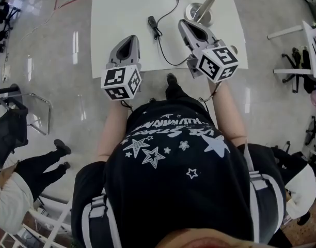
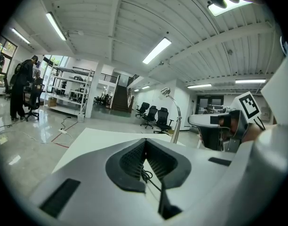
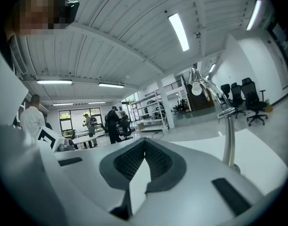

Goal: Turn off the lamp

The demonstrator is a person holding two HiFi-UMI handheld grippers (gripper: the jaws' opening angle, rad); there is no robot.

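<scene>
With left gripper (image 1: pixel 131 37) and right gripper (image 1: pixel 185 24) fingers closed empty, the inline switch (image 1: pixel 152 21) may be shoved aside, not pressed.

Head camera sits up on the person (image 1: pixel 184 180) and faces steeply down: white worktop (image 1: pixel 122 25) at frame top, torso filling the bottom. The left tool (image 1: pixel 131 37) camera rides close behind its jaws and looks almost level across the worktop. The right tool (image 1: pixel 183 22) camera is set the same way. All three views share the worktop and the lamp (image 1: pixel 202 9). The left tool view also catches the right tool's marker cube.
</scene>
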